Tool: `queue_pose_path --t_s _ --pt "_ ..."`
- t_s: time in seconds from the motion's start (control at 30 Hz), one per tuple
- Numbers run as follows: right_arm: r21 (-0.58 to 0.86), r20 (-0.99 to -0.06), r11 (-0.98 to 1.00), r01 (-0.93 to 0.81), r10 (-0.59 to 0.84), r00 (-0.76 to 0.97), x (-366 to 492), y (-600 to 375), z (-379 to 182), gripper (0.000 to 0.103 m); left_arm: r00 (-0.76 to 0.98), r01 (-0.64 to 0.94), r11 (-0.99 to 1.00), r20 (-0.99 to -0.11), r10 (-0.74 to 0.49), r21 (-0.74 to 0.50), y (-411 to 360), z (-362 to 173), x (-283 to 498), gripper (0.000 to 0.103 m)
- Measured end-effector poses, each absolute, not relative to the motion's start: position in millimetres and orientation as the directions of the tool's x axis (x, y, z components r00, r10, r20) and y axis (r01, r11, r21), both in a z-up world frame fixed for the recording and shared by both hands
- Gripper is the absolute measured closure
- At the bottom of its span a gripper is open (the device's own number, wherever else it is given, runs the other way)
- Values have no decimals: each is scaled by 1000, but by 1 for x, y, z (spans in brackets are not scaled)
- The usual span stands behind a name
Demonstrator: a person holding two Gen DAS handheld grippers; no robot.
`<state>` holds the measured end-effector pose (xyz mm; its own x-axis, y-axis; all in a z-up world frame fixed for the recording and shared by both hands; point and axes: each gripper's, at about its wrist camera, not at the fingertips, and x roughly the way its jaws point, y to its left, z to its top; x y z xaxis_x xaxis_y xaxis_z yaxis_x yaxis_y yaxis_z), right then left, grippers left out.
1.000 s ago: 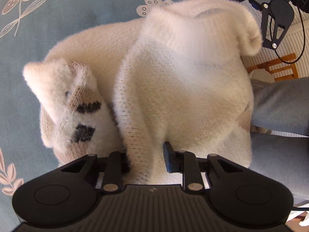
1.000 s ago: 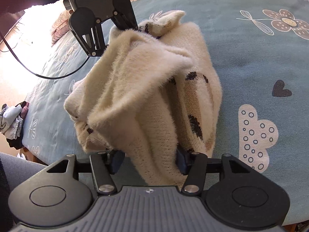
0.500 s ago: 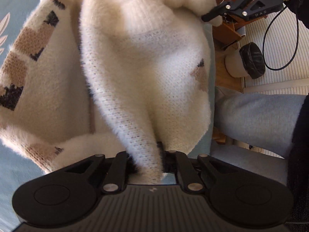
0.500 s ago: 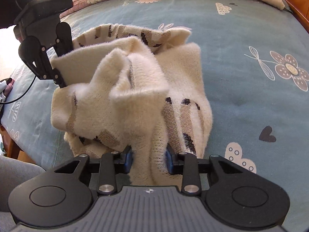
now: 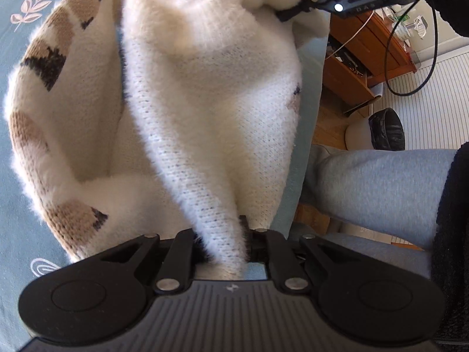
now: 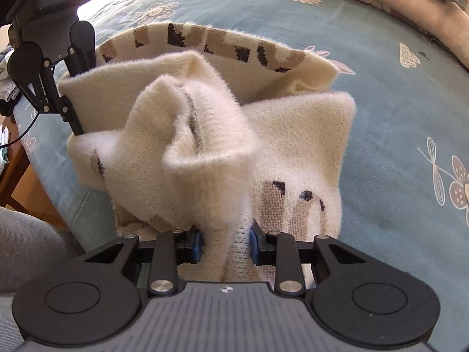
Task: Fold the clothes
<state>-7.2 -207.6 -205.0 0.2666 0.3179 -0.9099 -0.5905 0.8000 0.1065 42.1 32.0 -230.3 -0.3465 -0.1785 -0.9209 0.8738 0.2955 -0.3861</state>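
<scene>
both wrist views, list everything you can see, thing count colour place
sweater: one, cream with tan and black blocks, bunched on the bed and lifted at two edges
bedspread: one, blue-grey with flower and cloud prints, under the sweater
quilt: one, pinkish with flowers, along the bed's far edge
wooden furniture: one piece, brown, on the floor beside the bed
bin: one, white with a black liner, on the floor
cable: one, black, hanging from the right gripper
small clothes: a pile, white and dark, at the left edge of the right wrist view
left gripper: black, shut on a fold of sweater
right gripper: black with blue pads, jaws closing with sweater between them
person's leg: grey trousers, beside the bed
</scene>
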Motion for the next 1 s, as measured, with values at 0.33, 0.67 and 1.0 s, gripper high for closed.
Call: queue_pose_path --t_s 0.33,0.67,1.0 --pt "-51 -906 783 -620 225 358 33 -210 -192 80 -22 897 427 -975 -220 -117 37 -206 47 97" --pt "-171 -883 758 -630 166 440 79 -214 -179 81 225 815 574 -956 -188 79 32 -198 112 97" --pt "-234 -830 803 -548 128 543 147 -218 -185 82 361 719 670 -924 -129 187 17 -211 174 97"
